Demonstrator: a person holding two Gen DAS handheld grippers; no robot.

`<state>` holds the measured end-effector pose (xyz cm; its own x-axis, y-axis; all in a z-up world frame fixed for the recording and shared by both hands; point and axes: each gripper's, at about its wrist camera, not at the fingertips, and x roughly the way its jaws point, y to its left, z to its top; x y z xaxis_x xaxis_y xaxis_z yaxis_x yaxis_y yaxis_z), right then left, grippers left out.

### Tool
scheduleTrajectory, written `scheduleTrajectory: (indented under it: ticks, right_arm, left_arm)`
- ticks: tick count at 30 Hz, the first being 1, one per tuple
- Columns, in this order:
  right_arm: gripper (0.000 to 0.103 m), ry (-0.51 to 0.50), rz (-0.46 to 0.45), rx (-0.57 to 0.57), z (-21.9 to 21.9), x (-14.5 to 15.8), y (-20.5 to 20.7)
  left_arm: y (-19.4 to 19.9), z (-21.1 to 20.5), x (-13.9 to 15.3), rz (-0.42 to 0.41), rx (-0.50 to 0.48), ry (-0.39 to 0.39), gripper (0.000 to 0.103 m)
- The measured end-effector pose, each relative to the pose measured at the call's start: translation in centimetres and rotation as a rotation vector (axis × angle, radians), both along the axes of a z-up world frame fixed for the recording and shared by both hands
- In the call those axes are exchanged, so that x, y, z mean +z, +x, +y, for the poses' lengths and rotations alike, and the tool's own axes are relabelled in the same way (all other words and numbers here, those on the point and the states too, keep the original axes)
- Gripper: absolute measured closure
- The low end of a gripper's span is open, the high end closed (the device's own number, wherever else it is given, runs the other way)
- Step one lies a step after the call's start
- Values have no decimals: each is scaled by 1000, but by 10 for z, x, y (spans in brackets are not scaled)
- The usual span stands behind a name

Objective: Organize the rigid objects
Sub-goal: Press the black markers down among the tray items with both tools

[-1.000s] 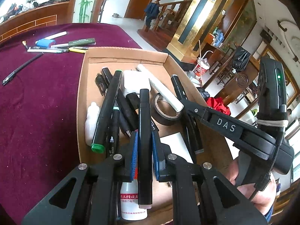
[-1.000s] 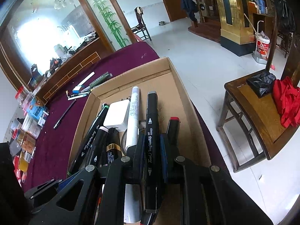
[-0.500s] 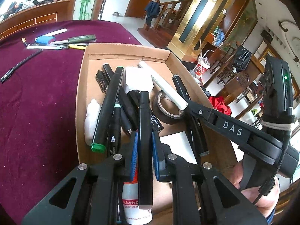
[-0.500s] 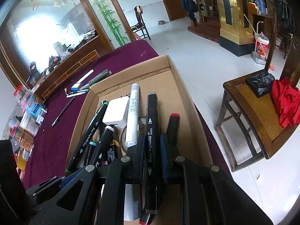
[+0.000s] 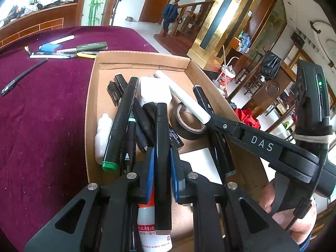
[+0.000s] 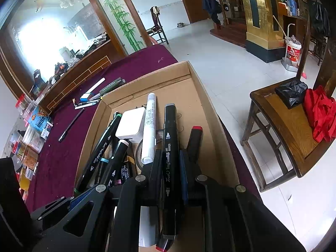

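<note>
A cardboard box (image 5: pixel 92 109) (image 6: pixel 208 109) on a maroon tablecloth holds several black markers, a white marker (image 6: pixel 149 124), a white block (image 6: pixel 131 124), a tape roll (image 5: pixel 187 124) and a white bottle (image 5: pixel 103 134). My left gripper (image 5: pixel 161 157) is shut on a black marker (image 5: pixel 162 138) above the box's near end. My right gripper (image 6: pixel 169 168) is shut on a black art marker (image 6: pixel 169 159) over the box; its body shows at the right of the left wrist view (image 5: pixel 262 147).
Loose pens, a green marker (image 5: pixel 92 45) and a blue eraser (image 5: pixel 50 47) lie on the cloth (image 5: pixel 42 126) beyond the box. A black pen (image 5: pixel 23 76) lies to the left. Jars and packets (image 6: pixel 31 138) crowd the far left. A wooden chair (image 6: pixel 281 126) stands right.
Both grippers, each still holding its marker, have drawn back slightly toward the near end of the box. The box contents have not moved.
</note>
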<state>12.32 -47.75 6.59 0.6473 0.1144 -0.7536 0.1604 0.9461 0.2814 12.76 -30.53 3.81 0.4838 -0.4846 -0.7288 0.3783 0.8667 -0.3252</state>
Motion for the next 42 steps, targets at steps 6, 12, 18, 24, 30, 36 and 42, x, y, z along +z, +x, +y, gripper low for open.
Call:
scheduleTrajectory:
  ticks: [6,12,18,24,30,36,42]
  right_arm:
    - [89,-4,-1,2,1,0,-1]
    - [89,-10,-1,6,2,0,-1]
    - [89,-12,-1,7,3,1,-2]
    - [89,-18,-2,9,4,1,-2]
    - [89,-18,-2,9,5,1,-2]
    - [89,-17,-1,12,5,1,-2]
    - [89,-17,-2,12,5,1,-2]
  left_arm:
    - [-4,-6,2,-54,1,56,91]
    - [-10,-14,1,-124,-5,131,91]
    - [-17,-21,0,-182,-7,189,91]
    - [-17,-22,-3,-187,-8,201,91]
    - [-20,-24,-5,-193,-9,213,91]
    - [-21,-27,-6,-202,-10,227,91]
    - [-24,-29,-7,-217,-10,245,91]
